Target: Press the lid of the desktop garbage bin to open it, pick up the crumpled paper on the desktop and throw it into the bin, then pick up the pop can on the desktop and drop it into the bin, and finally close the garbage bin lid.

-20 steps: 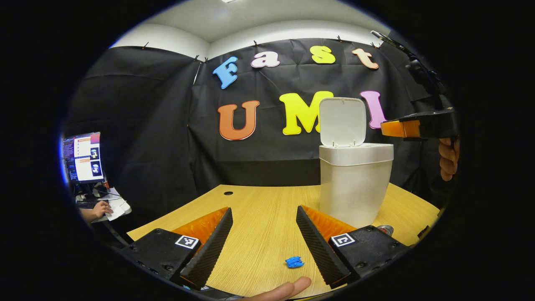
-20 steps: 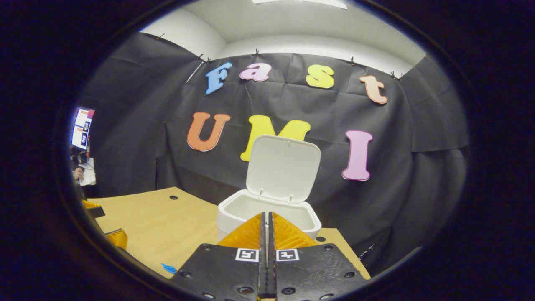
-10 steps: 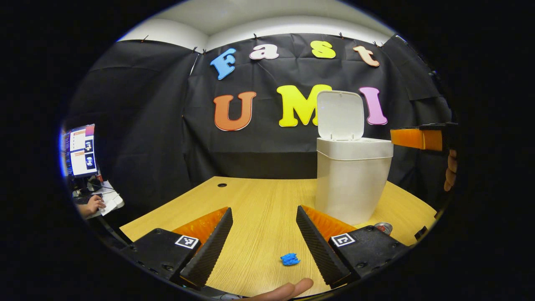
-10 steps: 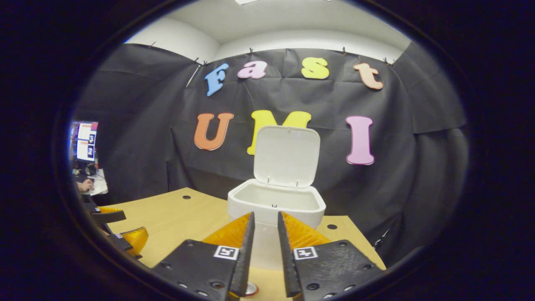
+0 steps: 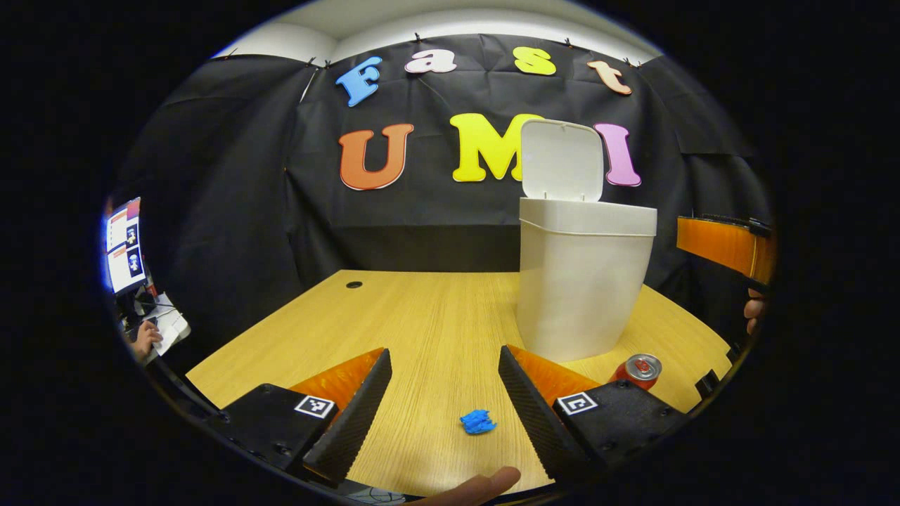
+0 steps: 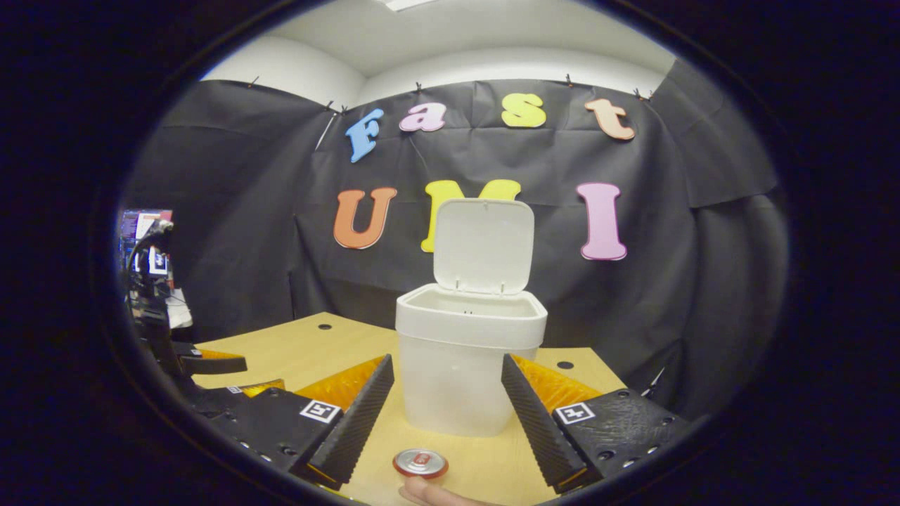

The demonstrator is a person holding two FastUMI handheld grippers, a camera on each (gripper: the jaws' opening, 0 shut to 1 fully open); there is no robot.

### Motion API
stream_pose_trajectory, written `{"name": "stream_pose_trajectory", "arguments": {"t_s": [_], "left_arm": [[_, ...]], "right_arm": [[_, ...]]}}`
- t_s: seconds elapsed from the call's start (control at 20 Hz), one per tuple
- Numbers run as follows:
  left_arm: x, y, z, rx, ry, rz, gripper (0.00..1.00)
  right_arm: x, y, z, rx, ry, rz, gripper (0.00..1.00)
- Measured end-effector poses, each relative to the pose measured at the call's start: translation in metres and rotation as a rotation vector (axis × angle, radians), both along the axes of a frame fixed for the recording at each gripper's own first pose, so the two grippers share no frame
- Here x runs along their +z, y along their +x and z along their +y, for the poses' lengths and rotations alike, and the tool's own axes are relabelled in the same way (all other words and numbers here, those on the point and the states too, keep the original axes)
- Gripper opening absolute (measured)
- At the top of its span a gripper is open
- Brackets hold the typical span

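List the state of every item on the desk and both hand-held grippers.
Bin lid: open, upright.
Garbage bin: upright on the desk.
Crumpled paper: lying on the desk, ungrasped.
Pop can: upright beside the bin.
Left hand-held gripper: open, empty.
Right hand-held gripper: open, empty.

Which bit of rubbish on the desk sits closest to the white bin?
The pop can, standing beside the bin. The blue crumpled paper lies farther out.

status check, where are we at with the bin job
Both grippers open, empty: left gripper, right gripper. Bin lid up. Blue paper and can on the desk. Nothing blocking.
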State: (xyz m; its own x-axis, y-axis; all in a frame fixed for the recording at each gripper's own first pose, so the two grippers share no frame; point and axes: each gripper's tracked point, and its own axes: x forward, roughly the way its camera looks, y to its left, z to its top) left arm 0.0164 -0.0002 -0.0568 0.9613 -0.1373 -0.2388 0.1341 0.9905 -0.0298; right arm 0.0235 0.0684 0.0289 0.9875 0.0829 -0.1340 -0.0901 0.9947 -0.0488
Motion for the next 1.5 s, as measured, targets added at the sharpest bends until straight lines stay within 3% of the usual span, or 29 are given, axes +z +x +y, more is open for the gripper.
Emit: {"name": "stream_pose_trajectory", "arguments": {"t_s": [0.35, 0.65, 0.95, 1.05, 1.5], "left_arm": [[-0.042, 0.005, -0.014, -0.043, 0.043, 0.135, 0.99], [-0.077, 0.009, -0.027, -0.093, 0.058, 0.245, 0.98], [-0.094, 0.013, -0.019, -0.109, 0.058, 0.328, 0.90], [-0.095, 0.013, -0.016, -0.113, 0.036, 0.352, 0.81], [-0.122, 0.015, -0.027, -0.135, -0.016, 0.451, 0.68]], "right_arm": [[-0.043, -0.033, 0.005, 0.011, 0.009, 0.055, 0.95], [-0.111, -0.056, 0.004, -0.006, 0.025, 0.156, 0.95], [-0.172, -0.064, 0.011, 0.022, 0.033, 0.276, 0.95], [-0.184, -0.063, 0.010, 0.022, 0.034, 0.317, 0.98], [-0.204, -0.056, 0.005, -0.005, 0.027, 0.370, 0.98]]}}
